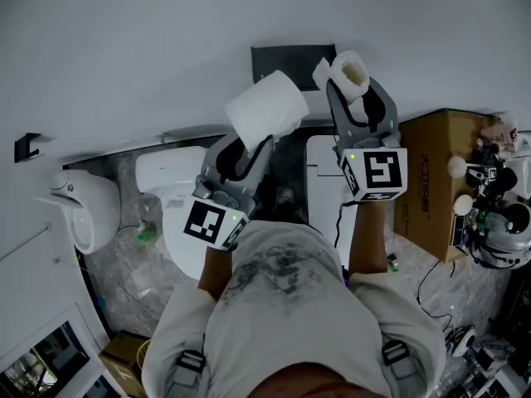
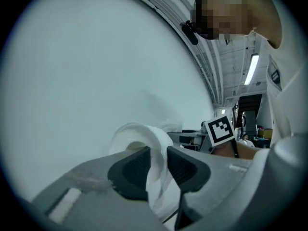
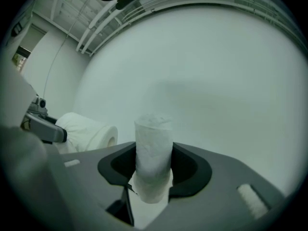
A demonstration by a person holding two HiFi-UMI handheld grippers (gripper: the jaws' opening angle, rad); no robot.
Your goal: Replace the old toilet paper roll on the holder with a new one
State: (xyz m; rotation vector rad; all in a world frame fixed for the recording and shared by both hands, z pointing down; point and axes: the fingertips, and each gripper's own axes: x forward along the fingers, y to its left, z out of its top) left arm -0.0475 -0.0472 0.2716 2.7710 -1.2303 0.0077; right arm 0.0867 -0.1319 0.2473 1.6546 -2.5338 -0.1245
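My left gripper [image 1: 249,143] is shut on a full white toilet paper roll [image 1: 267,106], held up in front of the pale wall. In the left gripper view its pads pinch the roll's wall [image 2: 144,143], one pad inside the core. My right gripper [image 1: 362,98] is shut on a thin, nearly used-up roll [image 1: 348,73], which stands upright between the pads [image 3: 154,146]. Both rolls hang just below a dark rectangular holder plate [image 1: 292,60] on the wall. The full roll [image 3: 89,134] also shows at the left of the right gripper view.
Below the grippers are a white toilet [image 1: 174,193] and a white unit [image 1: 322,181] beside it. A white wall fixture [image 1: 87,210] hangs at the left, a cardboard box [image 1: 436,181] stands at the right with equipment [image 1: 494,214] past it. A small black hook [image 1: 26,146] is on the wall.
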